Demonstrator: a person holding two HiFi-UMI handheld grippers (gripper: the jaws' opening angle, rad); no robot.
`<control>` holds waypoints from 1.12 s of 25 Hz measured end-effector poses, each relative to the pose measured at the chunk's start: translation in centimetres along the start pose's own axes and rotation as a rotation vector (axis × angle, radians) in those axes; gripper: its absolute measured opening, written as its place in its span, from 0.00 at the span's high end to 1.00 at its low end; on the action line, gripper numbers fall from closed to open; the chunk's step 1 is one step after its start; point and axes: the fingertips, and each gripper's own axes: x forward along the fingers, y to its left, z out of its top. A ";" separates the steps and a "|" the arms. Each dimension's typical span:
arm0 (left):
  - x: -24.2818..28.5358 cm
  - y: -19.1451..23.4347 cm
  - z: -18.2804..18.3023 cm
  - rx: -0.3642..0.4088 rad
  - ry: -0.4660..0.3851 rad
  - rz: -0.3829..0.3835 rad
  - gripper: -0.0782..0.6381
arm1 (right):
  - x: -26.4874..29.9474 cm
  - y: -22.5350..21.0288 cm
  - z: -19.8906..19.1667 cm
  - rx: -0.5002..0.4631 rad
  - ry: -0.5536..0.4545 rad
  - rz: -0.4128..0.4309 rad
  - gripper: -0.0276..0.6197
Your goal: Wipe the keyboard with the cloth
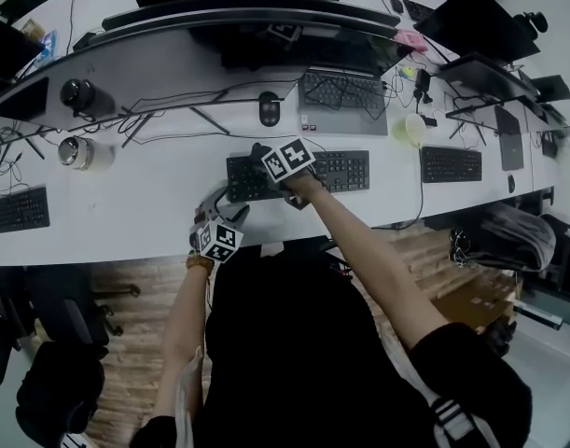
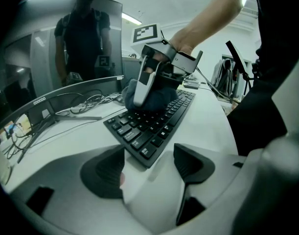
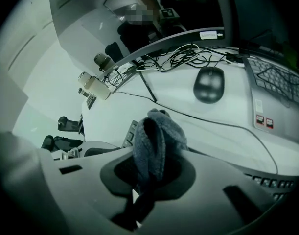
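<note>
A black keyboard (image 1: 340, 171) lies on the white desk (image 1: 126, 203) in front of me. My right gripper (image 1: 266, 157) is over the keyboard's left half, shut on a dark blue-grey cloth (image 3: 156, 138) that bulges out between its jaws. In the left gripper view the cloth (image 2: 156, 98) rests on the keys under the right gripper (image 2: 156, 75). My left gripper (image 1: 229, 203) sits at the keyboard's front left corner. Its jaws stand open, and the keyboard (image 2: 149, 126) corner lies just ahead of the left gripper (image 2: 149, 163).
A black mouse (image 1: 269, 108) and an open laptop (image 1: 345, 96) lie behind the keyboard, with cables across the desk. A curved monitor (image 1: 238, 17) stands at the back. More keyboards (image 1: 451, 163) (image 1: 19, 209) lie at the far right and left. A pale cup (image 1: 413, 129) stands to the right.
</note>
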 end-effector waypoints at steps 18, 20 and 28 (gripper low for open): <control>0.0 0.2 -0.2 0.000 0.001 -0.004 0.45 | 3.3 4.6 2.3 -0.050 0.006 0.064 0.91; -0.3 0.7 -0.6 -0.001 0.006 0.004 0.45 | 4.0 5.5 2.7 -0.069 0.013 0.069 0.91; -0.1 0.1 -0.2 0.000 0.003 -0.002 0.45 | 3.5 8.1 3.7 -0.052 -0.072 0.192 0.90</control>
